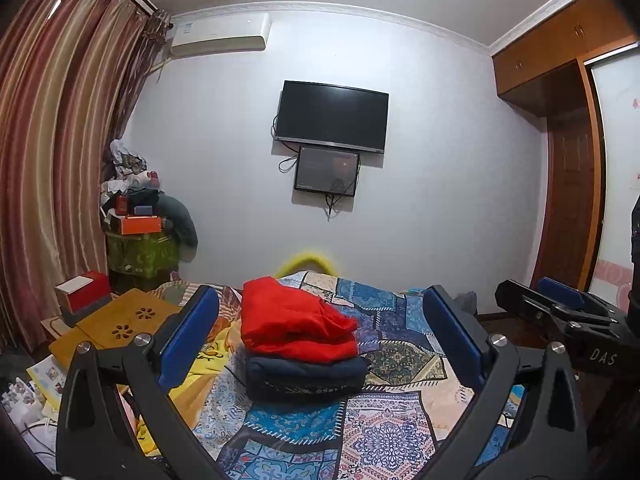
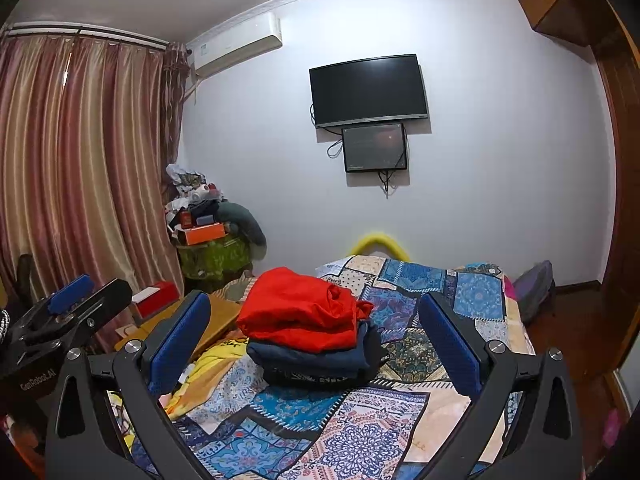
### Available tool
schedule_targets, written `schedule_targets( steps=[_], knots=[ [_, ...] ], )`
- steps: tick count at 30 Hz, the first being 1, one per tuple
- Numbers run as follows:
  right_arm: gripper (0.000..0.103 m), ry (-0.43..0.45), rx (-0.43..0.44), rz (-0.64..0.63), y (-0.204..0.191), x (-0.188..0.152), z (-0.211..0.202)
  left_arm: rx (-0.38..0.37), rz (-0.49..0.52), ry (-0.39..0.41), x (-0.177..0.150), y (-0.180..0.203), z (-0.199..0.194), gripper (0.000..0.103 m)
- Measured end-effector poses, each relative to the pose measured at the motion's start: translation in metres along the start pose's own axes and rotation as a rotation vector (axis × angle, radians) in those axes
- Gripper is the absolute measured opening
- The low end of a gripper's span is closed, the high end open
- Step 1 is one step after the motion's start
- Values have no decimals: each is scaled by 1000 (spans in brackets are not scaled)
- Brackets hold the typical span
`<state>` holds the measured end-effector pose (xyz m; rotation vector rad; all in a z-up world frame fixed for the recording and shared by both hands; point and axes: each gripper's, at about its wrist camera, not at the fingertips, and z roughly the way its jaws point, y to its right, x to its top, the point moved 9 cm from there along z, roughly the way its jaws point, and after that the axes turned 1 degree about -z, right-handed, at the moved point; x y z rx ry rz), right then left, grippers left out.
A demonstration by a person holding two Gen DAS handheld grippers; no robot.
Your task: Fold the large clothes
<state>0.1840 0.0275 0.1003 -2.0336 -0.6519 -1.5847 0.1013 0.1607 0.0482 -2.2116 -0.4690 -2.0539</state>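
Lying ahead between spread tool (image 1: 320, 344) fingers: folded red garment (image 1: 296, 322) atop navy one (image 1: 306, 376)

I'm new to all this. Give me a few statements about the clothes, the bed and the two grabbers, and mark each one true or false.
1. The red garment lies folded on top of the dark blue garment. True.
2. The left gripper is clamped on the red garment. False: its jaws stand wide open, holding nothing.
3. The clothes sit on a patchwork bedspread. True.
4. The right gripper is shut. False: it is open too, and empty.
5. The television on the wall is showing a bright picture. False: its screen is dark.
6. A wooden lap table lies to the left of the clothes. True.
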Motion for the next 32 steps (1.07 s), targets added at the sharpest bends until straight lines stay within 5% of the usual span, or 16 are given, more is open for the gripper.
schedule_targets(
  steps=[32],
  knots=[
    [103, -32, -22, 48, 16, -8, 10, -23, 16, -53, -12, 4, 20, 103]
  ],
)
